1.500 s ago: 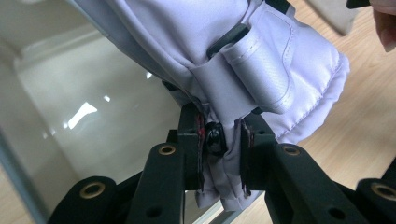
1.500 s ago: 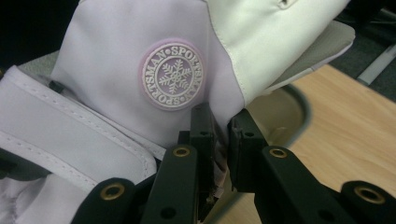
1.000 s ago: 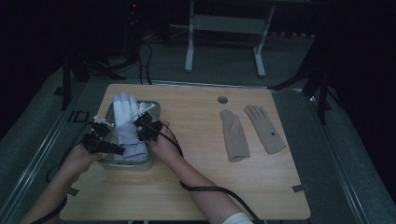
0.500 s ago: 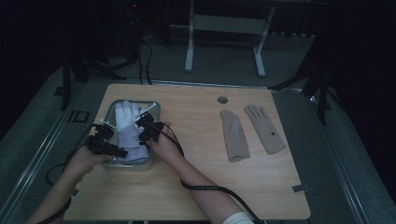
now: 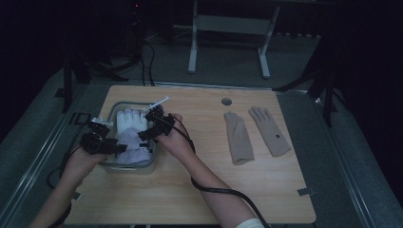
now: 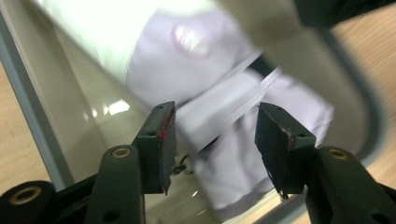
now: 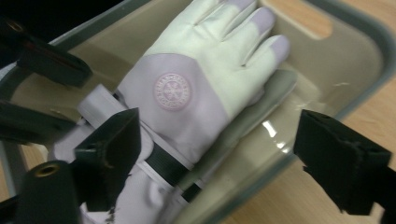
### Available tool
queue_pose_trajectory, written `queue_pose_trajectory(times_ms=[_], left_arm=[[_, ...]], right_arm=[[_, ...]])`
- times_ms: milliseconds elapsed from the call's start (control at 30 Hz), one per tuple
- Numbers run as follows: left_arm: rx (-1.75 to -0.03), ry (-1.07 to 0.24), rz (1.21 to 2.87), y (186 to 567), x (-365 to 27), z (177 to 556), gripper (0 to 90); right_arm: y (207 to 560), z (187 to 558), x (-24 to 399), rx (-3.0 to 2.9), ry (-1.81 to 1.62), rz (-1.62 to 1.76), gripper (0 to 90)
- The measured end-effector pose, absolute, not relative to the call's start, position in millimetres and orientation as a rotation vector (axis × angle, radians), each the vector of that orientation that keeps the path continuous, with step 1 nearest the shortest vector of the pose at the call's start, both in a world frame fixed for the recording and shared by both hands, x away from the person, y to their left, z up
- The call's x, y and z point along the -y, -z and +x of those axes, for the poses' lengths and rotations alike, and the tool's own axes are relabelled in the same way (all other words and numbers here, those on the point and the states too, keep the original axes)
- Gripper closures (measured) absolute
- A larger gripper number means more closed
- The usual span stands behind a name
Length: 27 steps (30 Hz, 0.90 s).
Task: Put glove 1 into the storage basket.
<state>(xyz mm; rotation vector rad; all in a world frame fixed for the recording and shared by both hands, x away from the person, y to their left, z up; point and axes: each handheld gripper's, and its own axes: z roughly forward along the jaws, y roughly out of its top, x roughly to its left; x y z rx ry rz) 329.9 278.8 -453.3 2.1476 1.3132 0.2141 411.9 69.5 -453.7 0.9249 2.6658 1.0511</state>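
A white and lavender glove (image 5: 130, 126) lies palm-side up in a clear bin (image 5: 153, 159) at the table's left. My left gripper (image 5: 114, 147) hovers over the cuff end; its jaws have just been opening and stand apart around the strap (image 6: 224, 114) without pressing it. My right gripper (image 5: 145, 135) is at the bin's right side. Its jaws have just been opening too and stand wide over the glove (image 7: 196, 88), touching nothing. The left gripper (image 6: 212, 116) and right gripper (image 7: 219, 126) both look down into the bin (image 7: 373, 32).
Two beige gloves (image 5: 239, 137) (image 5: 268, 130) lie flat side by side on the right half of the wooden table (image 5: 199, 190). A small round grommet (image 5: 226, 101) sits near the far edge. Cables trail from both grippers toward the front.
The glove has settled into the bin. Both grippers have let go of it, opened and lifted slightly.
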Motion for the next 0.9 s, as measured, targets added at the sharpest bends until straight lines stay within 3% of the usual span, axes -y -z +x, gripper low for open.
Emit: queue_pose_trajectory(times_ms=[900], left_arm=[[-1.092, -0.219, 2.045, 447, -179, 321, 48.4]], right_arm=[[451, 403, 42, -2.554, -1.066, 0.872, 13.4]])
